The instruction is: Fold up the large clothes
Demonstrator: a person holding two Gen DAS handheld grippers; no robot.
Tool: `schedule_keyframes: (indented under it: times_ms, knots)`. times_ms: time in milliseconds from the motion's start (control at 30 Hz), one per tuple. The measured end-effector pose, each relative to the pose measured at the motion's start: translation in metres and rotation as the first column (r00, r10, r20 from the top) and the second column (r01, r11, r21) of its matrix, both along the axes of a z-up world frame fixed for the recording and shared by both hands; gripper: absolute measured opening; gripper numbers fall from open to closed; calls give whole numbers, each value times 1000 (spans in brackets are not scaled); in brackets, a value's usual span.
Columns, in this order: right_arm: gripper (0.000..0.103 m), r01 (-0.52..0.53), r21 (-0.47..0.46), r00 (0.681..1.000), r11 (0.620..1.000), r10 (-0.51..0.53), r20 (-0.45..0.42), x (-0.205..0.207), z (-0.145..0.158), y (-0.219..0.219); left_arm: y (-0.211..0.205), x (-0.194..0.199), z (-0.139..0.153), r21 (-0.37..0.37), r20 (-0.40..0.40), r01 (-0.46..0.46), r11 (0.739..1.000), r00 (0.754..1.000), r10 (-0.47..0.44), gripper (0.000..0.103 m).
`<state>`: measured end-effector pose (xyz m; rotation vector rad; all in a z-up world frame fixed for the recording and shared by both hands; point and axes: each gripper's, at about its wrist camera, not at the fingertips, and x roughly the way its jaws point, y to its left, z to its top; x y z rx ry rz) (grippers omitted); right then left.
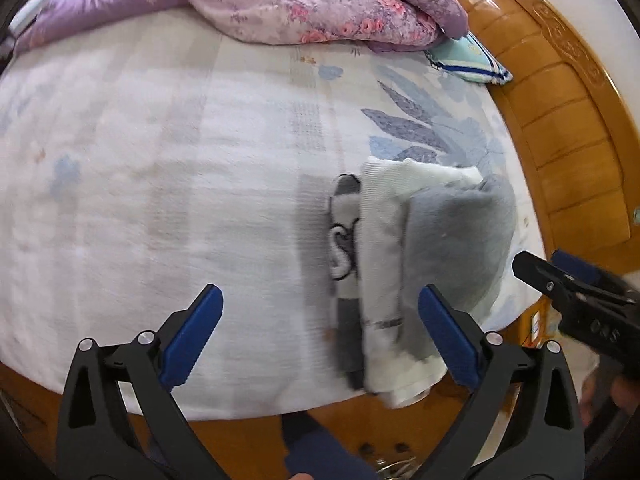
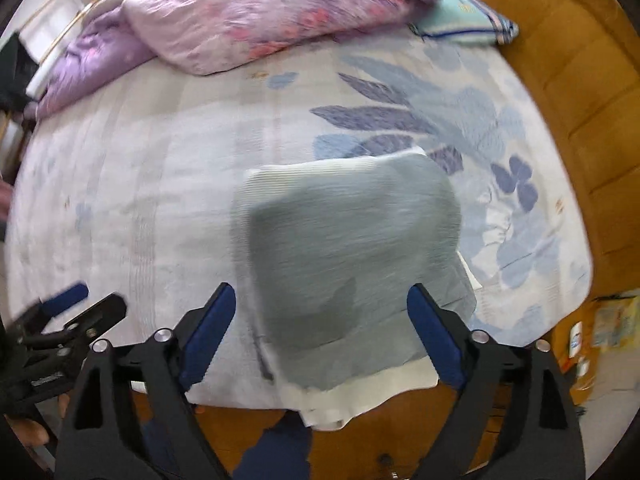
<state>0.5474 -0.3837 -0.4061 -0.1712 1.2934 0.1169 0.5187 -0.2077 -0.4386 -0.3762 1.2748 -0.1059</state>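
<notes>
We list first the bed, its pale sheet printed with blue and violet leaves, set in a glossy orange-brown wooden frame that curves along the right side. At the far end we record a bunched lilac quilt with pink flowers, and just beside it, against the frame, a small mint-green pillow edged in dark blue.

Next, the folded garment: a grey and white knit piece lying flat near the bed's near edge, its white hem hanging slightly over the side (some dark lettering shows on its left part in the left wrist view; we cannot read it).

Then the left gripper, jaws spread wide above the sheet with nothing between the blue pads, left of the garment. Last, the right gripper, likewise wide apart, hovering over the garment's near portion without pressing on it.
</notes>
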Motion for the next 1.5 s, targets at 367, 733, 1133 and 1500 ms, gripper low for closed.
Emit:
schedule_keyframes:
  times_ms: [367, 733, 1133, 1500]
  knots:
    - [92, 124, -136, 987, 983, -109, 114, -67, 57, 116, 107, -46, 45, -2, 82, 136, 991, 987, -135, 98]
    - [95, 118, -126, 980, 985, -96, 175, -121, 101, 177, 168, -90, 95, 56, 171, 112, 992, 978, -120, 98]
    - [95, 7, -68, 968, 998, 11, 249, -192, 133, 188, 181, -174, 140, 115, 258, -31, 993, 966, 0, 98]
    - [95, -71, 1, 951, 997, 68, 300, -274, 172, 180, 175, -272, 197, 167, 339, -135, 977, 938, 71, 98]
